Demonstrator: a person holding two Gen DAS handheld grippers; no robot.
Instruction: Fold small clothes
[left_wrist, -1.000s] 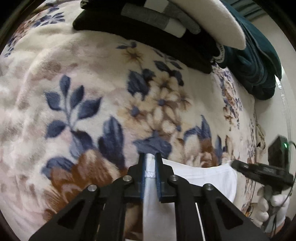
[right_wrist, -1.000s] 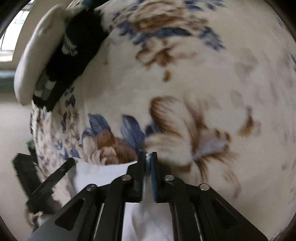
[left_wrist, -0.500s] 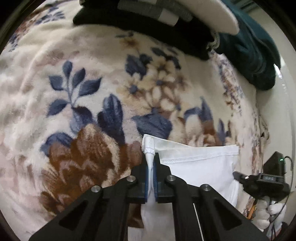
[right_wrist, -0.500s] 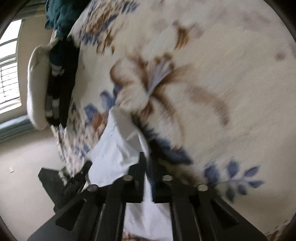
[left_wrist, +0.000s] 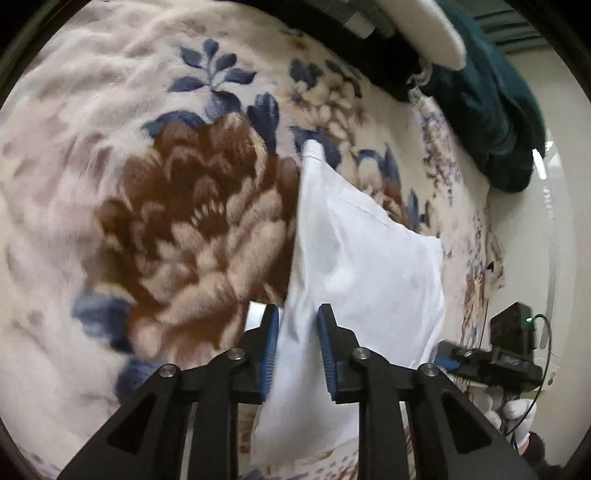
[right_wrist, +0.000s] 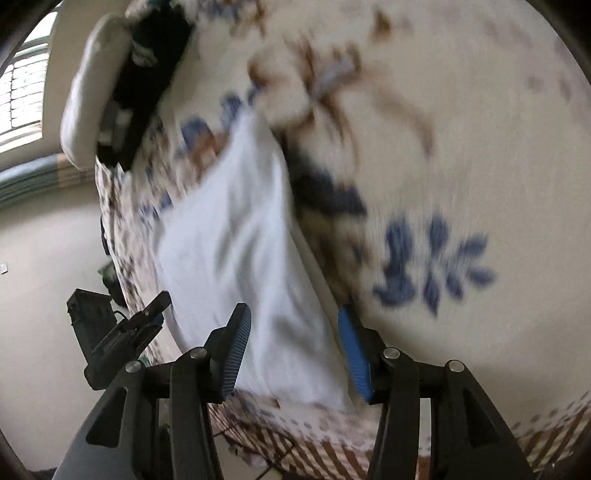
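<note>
Now white garment (left_wrist: 354, 258) on floral blanket (left_wrist: 147, 206), both grippers' jaws parted.

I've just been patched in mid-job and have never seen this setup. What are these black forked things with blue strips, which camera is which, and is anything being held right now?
There is no robot arm here: a person holds a pair of handheld tongs in each hand. Each picture comes from a fisheye camera that looks forward along one pair. The left wrist view shows the left tongs; the right wrist view shows the right tongs. The blue strips are grip pads on the fingers.

Below lies a cream fleece blanket with blue and brown flowers. On it lies a small white cloth garment, the piece to fold. Both tongs are open with the white cloth between the pads, so nothing is clamped. At the far edge lies a pile of dark clothes.
</note>
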